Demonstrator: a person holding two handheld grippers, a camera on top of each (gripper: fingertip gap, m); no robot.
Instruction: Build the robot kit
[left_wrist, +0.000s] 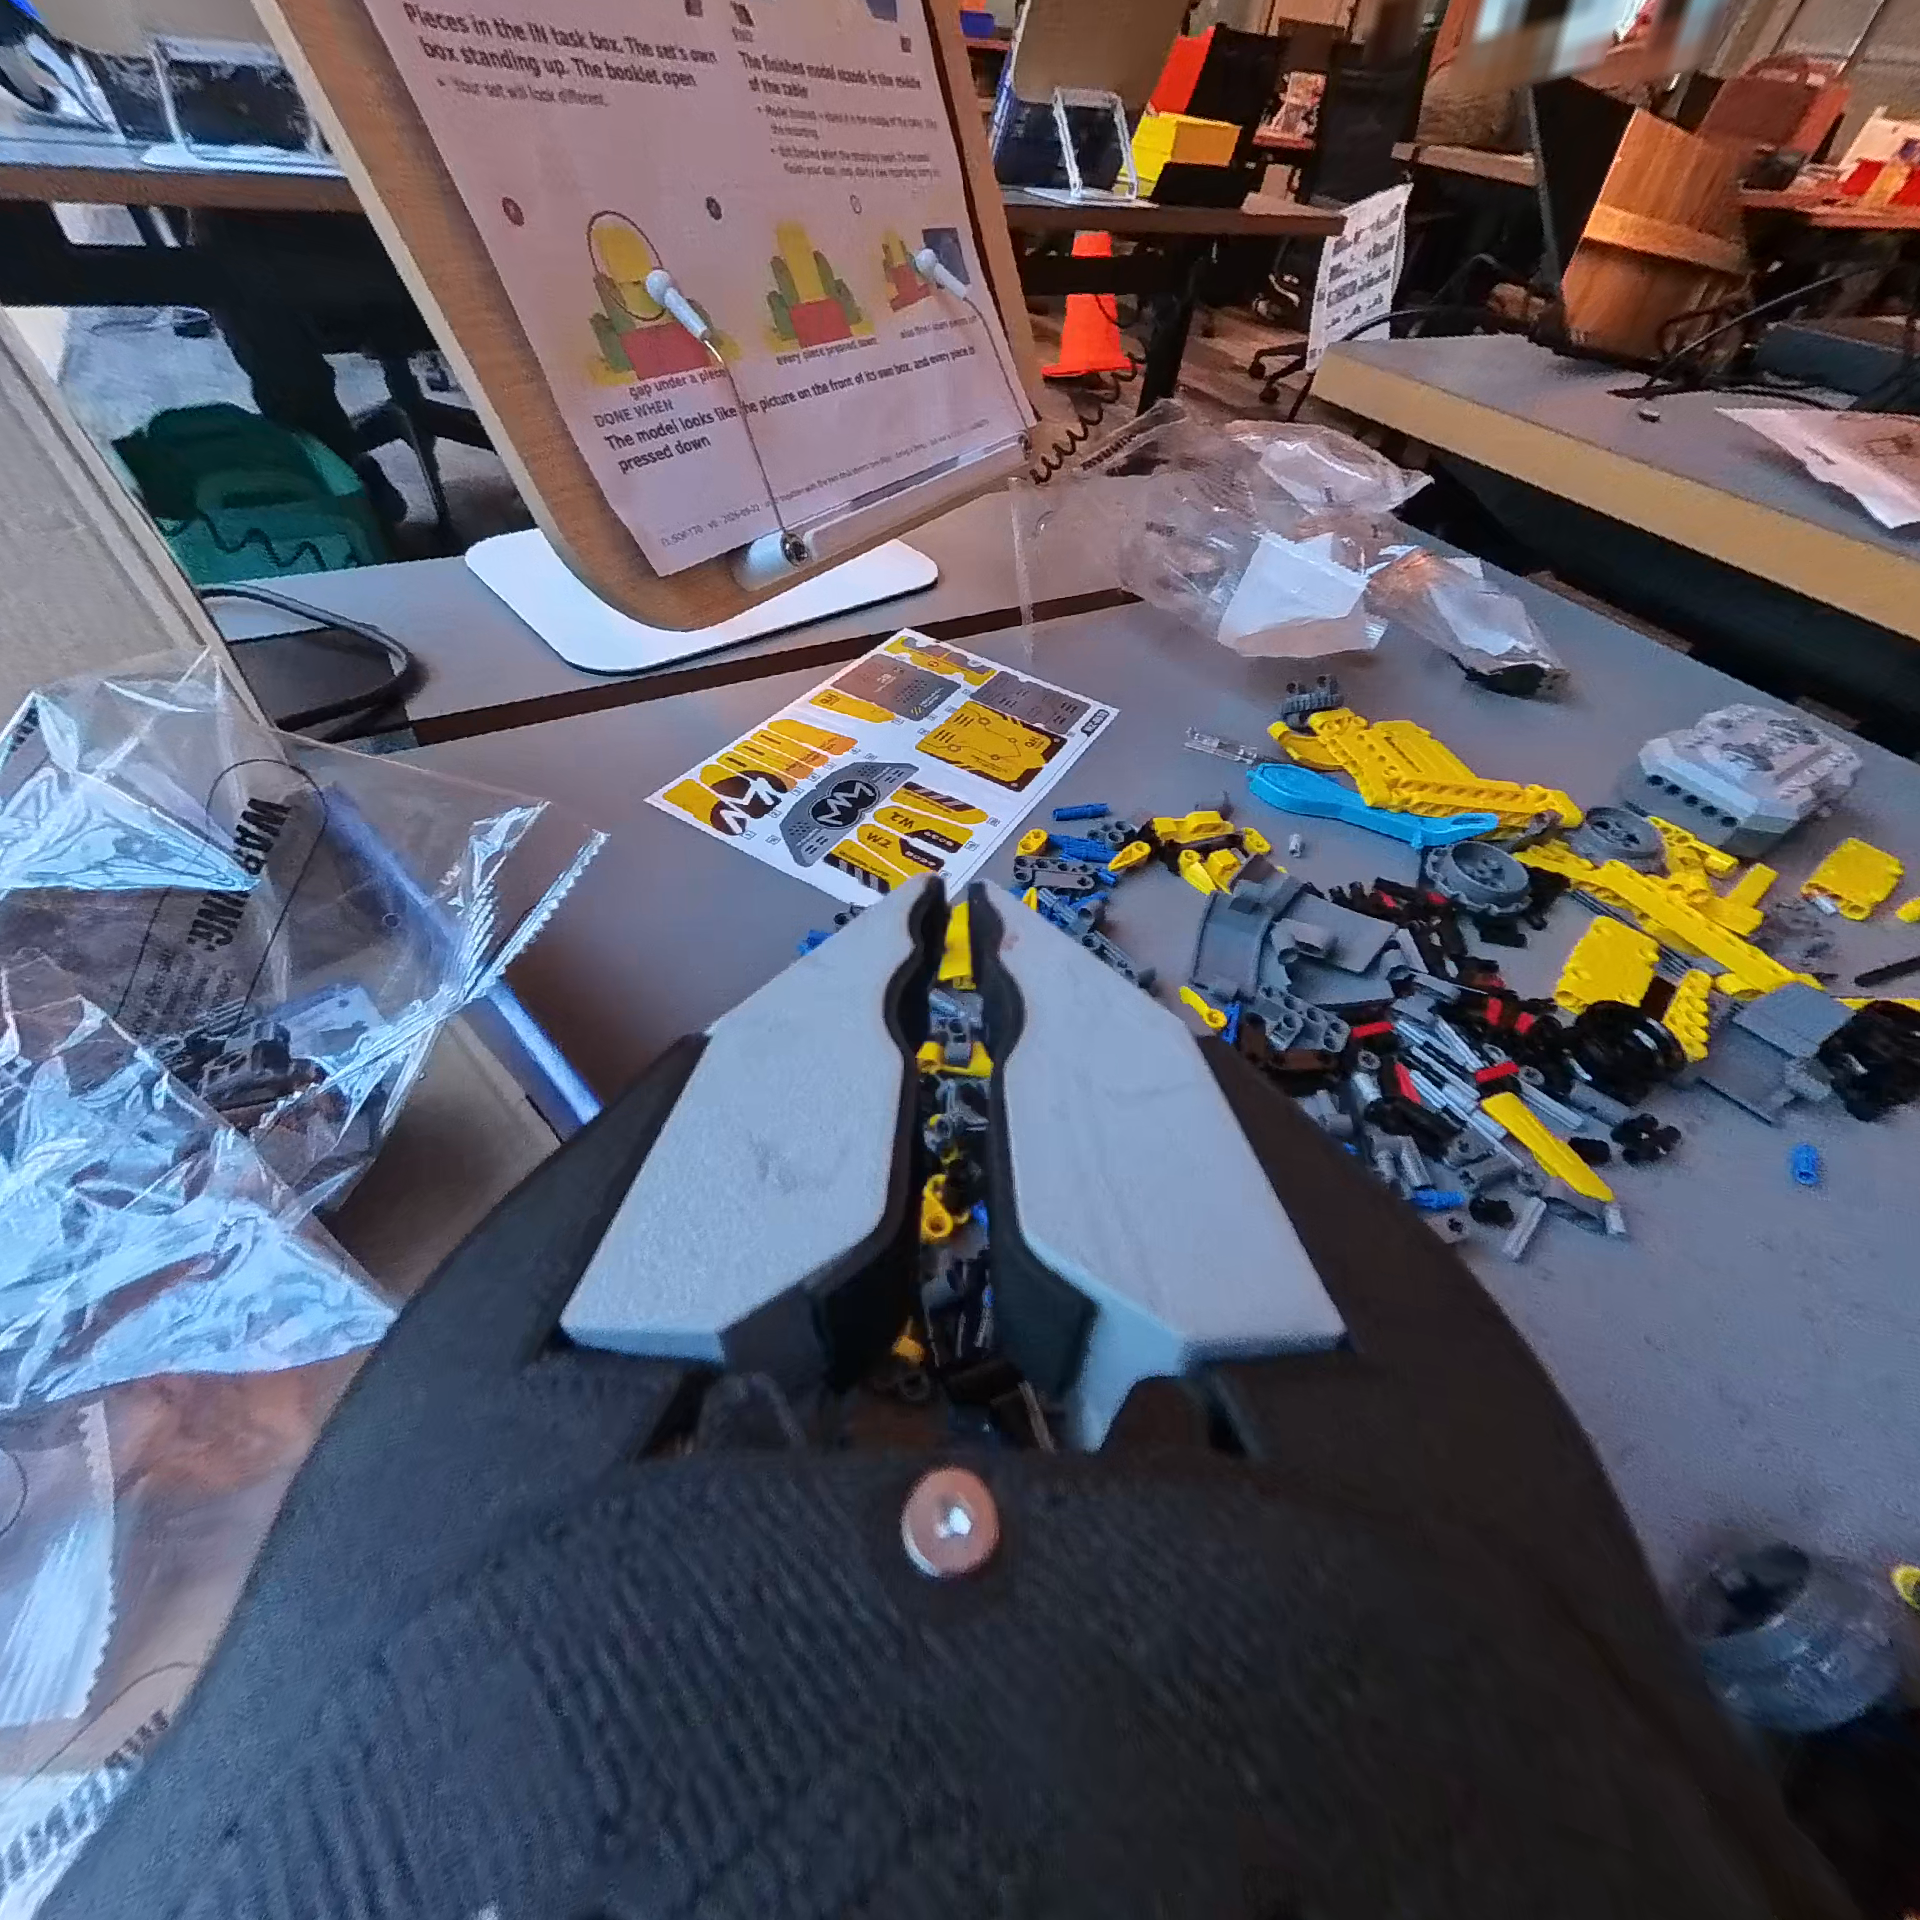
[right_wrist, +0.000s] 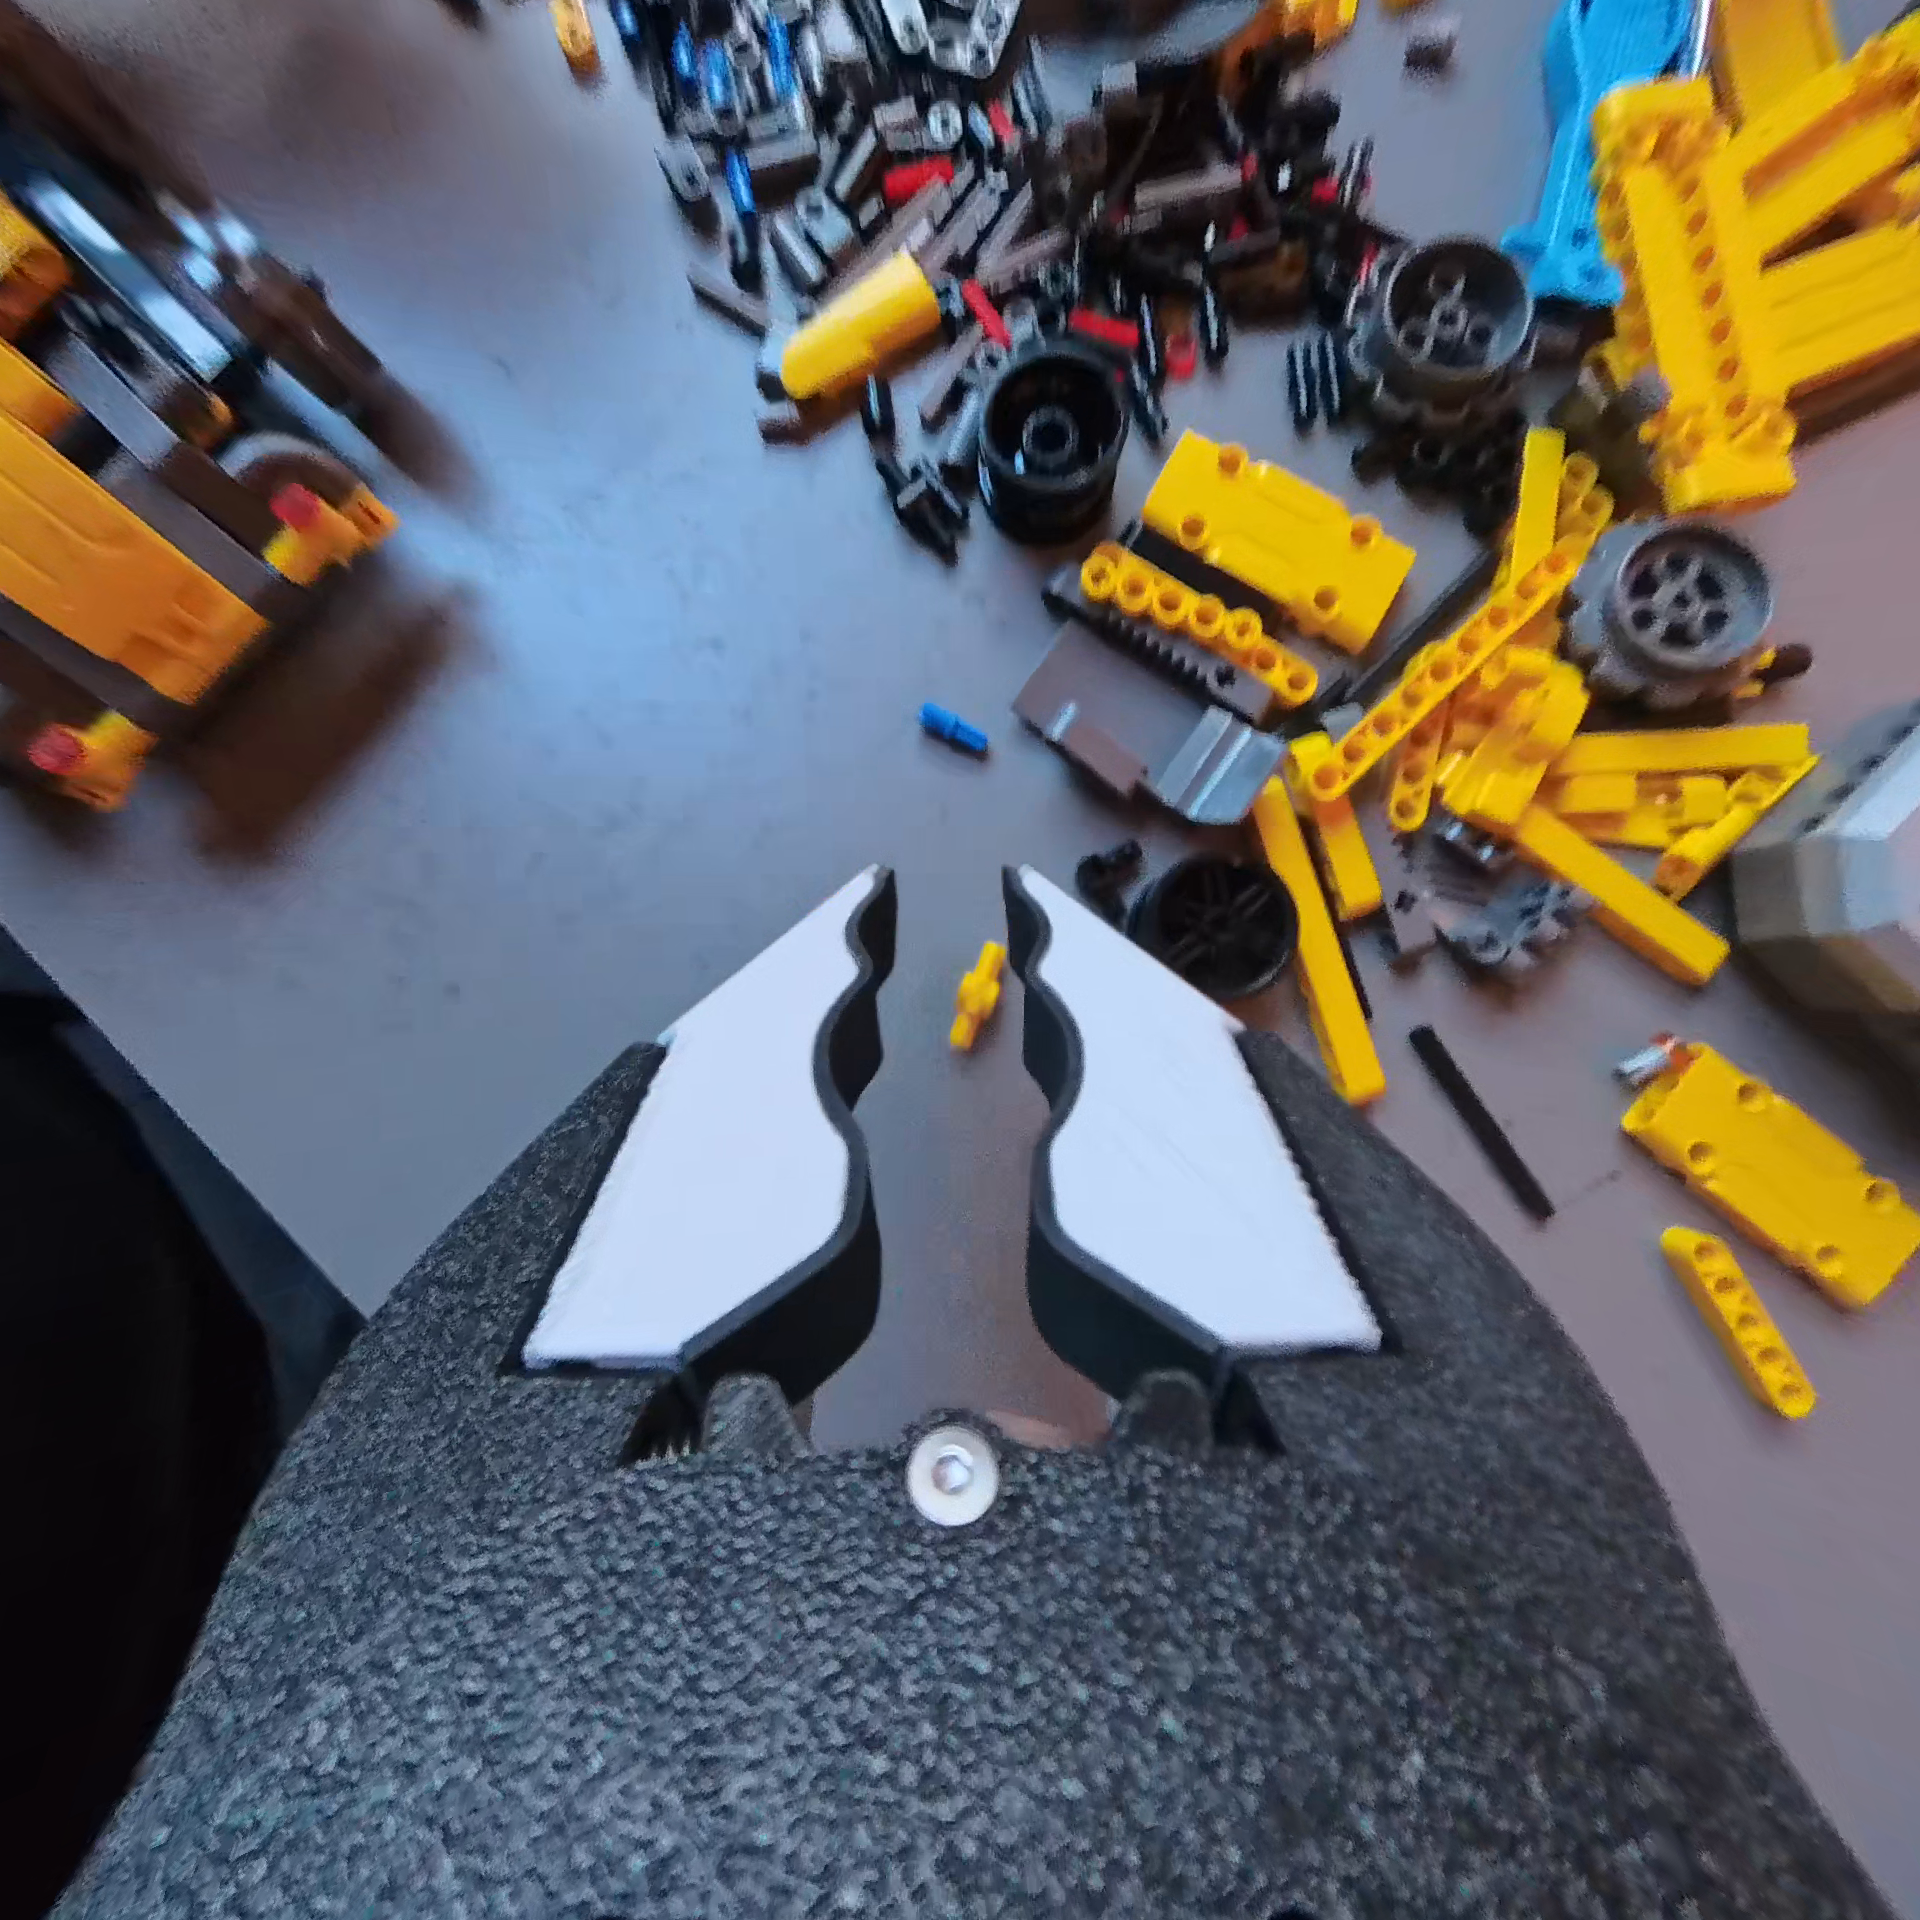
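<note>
My left gripper (left_wrist: 958, 894) is nearly closed, with a small yellow piece (left_wrist: 954, 948) pinched between its tips. It hangs over the near edge of a pile of loose building pieces (left_wrist: 1455, 997), yellow, grey, black, blue and red; more pieces show through the narrow gap between its fingers. My right gripper (right_wrist: 948, 878) is open and empty, just above the grey table (right_wrist: 623, 727). A small yellow connector (right_wrist: 977, 992) lies on the table between its fingers, close to the right one. A black wheel (right_wrist: 1210, 925) lies just right of that finger.
A sticker sheet (left_wrist: 883, 769) lies beyond the left gripper, before a stand holding an instruction sheet (left_wrist: 686, 270). Clear plastic bags (left_wrist: 187, 1039) sit on a cardboard box at left, and another bag (left_wrist: 1299, 540) far right. A blurred yellow and black built-up thing (right_wrist: 114, 561) shows left of the right gripper. About 30 centimeters separates my left fingertips from my right. The black wheel (right_wrist: 1210, 925) lies some 4 centimeters from my right tips, 35 centimeters from my left tips.
</note>
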